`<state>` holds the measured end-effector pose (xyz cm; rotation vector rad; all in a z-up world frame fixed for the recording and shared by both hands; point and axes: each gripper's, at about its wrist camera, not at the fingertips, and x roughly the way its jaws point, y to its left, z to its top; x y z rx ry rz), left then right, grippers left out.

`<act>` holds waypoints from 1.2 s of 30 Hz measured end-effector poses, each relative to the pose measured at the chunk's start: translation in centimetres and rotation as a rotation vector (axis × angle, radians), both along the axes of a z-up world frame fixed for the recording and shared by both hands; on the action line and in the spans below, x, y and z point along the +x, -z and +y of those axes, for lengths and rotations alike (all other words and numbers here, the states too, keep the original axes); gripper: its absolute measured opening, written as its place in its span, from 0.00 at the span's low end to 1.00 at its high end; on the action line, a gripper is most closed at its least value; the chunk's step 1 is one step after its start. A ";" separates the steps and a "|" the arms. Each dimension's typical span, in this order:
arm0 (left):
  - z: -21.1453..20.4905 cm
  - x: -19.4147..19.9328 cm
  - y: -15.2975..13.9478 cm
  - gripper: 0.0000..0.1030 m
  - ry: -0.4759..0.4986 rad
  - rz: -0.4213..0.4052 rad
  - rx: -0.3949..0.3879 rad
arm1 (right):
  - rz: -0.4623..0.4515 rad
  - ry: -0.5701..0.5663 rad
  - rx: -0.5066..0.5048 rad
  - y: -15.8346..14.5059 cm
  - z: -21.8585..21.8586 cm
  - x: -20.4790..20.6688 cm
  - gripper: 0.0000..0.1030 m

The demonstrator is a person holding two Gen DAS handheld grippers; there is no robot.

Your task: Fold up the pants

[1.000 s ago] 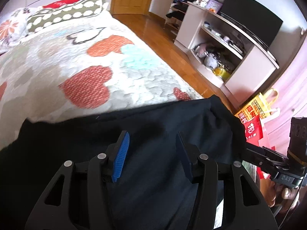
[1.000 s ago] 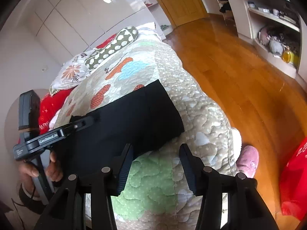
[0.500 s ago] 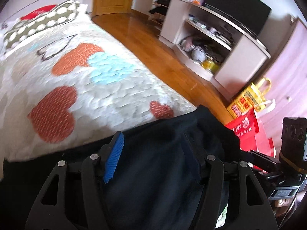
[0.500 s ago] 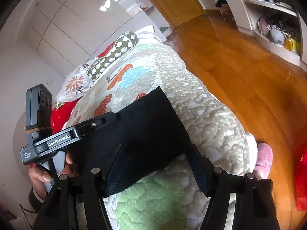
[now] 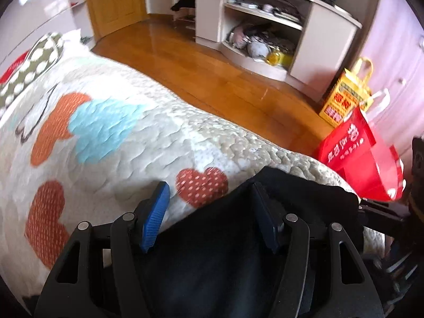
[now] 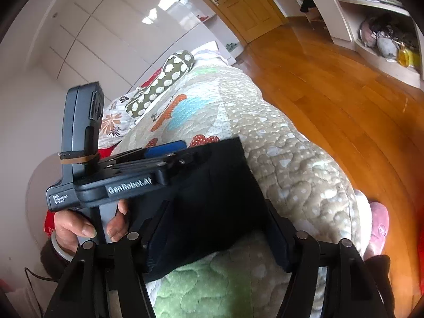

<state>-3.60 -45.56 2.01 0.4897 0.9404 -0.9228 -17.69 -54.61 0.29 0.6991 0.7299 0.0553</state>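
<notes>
We are hovering our wide-open left gripper [image 5: 209, 217] and wide-open right gripper [image 6: 214, 233], both empty, over the black folded fabric pants [image 6: 212, 185] lying at lower centre on the heart-patterned quilted bedspread [image 5: 106, 137], apparently finishing the fold and next needing to smooth its edges.

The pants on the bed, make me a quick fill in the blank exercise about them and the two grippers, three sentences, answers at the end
1. The folded pants lying on the quilt are ____ in colour.
2. The pads on the fingers of the left gripper are ____ in colour.
3. Both the left gripper and the right gripper have their jaws ____, with nothing clamped.

Missing words: black; blue; open
</notes>
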 end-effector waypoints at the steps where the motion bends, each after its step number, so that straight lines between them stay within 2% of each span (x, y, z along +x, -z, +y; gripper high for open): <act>1: -0.3 -0.1 0.1 0.59 0.013 0.003 0.001 | -0.001 0.004 0.004 0.1 -0.1 0.1 0.40; 2: -0.3 -0.1 0.1 0.53 0.026 0.010 -0.004 | -0.006 0.005 0.015 0.1 -0.2 0.2 0.36; 3: -0.2 0.0 0.1 0.47 0.033 0.022 -0.017 | -0.015 0.006 0.029 0.1 -0.2 0.3 0.28; 6: 1.0 0.9 -0.5 0.39 0.009 0.110 -0.091 | -0.053 0.001 0.020 -0.9 0.1 0.4 0.23; 13: 8.8 4.2 -4.0 0.39 -0.151 0.317 -0.342 | -0.146 -0.107 -0.093 -5.9 3.9 1.5 0.20; 16: 12.6 4.5 -5.5 0.40 -0.198 0.317 -0.401 | -0.167 -0.186 -0.146 -6.9 7.0 2.4 0.20; 17: 13.9 4.5 -5.9 0.42 -0.210 0.314 -0.413 | -0.168 -0.218 -0.165 -7.0 8.3 2.8 0.20; 20: 17.0 4.4 -6.4 0.69 -0.247 0.331 -0.440 | -0.157 -0.279 -0.203 -6.3 11.2 3.6 0.20; 23: 18.3 3.9 -5.7 0.70 -0.275 0.368 -0.452 | -0.127 -0.305 -0.235 -5.3 12.8 4.1 0.20; 27: 18.7 3.8 -4.4 0.70 -0.289 0.442 -0.450 | -0.120 -0.303 -0.229 -4.9 12.5 3.8 0.20; 34: 15.8 2.9 -3.8 0.70 -0.258 0.506 -0.438 | -0.122 -0.308 -0.234 -4.9 12.2 3.4 0.20; 36: 15.0 2.9 -3.8 0.70 -0.251 0.500 -0.427 | -0.116 -0.316 -0.246 -4.7 12.5 3.4 0.20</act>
